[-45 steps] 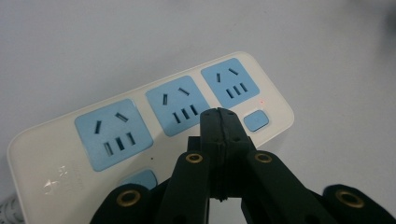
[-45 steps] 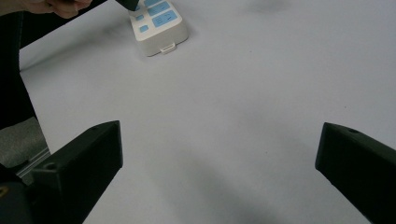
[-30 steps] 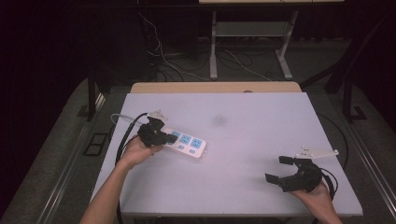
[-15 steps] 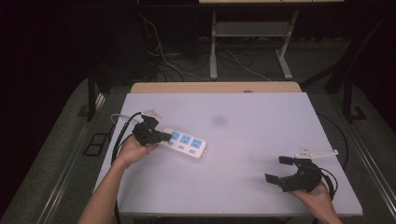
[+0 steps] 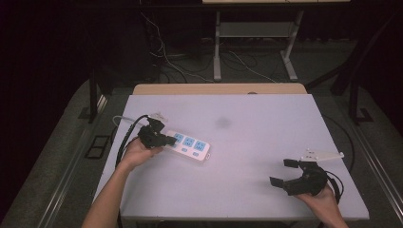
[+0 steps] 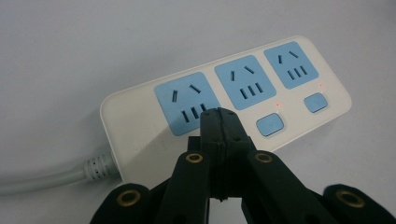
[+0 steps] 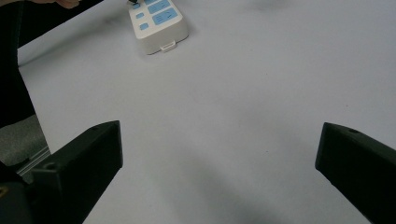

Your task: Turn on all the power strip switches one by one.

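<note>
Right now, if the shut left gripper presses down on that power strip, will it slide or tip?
The power strip lies flat and wide, so it probably won't tip. The table looks smooth, so it may slide. Its thick cord may resist turning.

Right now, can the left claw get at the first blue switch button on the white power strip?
Probably yes. The left claw, shut, already hangs over the white plastic power strip, covering where the first blue switch button would be. Nothing else stands in the way on the grey table.
</note>
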The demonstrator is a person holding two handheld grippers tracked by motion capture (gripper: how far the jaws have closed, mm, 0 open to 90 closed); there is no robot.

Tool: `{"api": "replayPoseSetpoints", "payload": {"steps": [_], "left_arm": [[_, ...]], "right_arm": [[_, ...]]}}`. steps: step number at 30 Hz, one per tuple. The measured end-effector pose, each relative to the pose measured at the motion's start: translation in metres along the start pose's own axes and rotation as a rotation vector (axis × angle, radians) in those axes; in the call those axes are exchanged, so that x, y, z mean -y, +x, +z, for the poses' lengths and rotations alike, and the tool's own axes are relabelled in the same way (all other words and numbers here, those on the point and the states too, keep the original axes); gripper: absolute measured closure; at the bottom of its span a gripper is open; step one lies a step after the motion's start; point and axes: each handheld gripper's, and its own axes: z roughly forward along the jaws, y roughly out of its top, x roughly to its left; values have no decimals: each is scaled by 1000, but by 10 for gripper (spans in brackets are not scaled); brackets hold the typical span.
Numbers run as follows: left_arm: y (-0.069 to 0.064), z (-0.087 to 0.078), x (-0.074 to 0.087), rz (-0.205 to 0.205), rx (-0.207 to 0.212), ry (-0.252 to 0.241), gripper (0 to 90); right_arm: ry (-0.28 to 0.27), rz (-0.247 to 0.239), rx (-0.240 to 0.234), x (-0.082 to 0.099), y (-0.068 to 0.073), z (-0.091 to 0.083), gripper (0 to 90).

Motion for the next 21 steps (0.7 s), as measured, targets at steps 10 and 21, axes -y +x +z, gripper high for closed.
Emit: {"api": "replayPoseSetpoints", "payload": {"steps": [10,21], "left_arm": [[1,2,1,-14,5,7,897],[2,3,2,-18,11,13,900]], "right_arm": [[-1,-1,0,0,0,0,6],[-3,2,2,0,1,-2,6]]}}
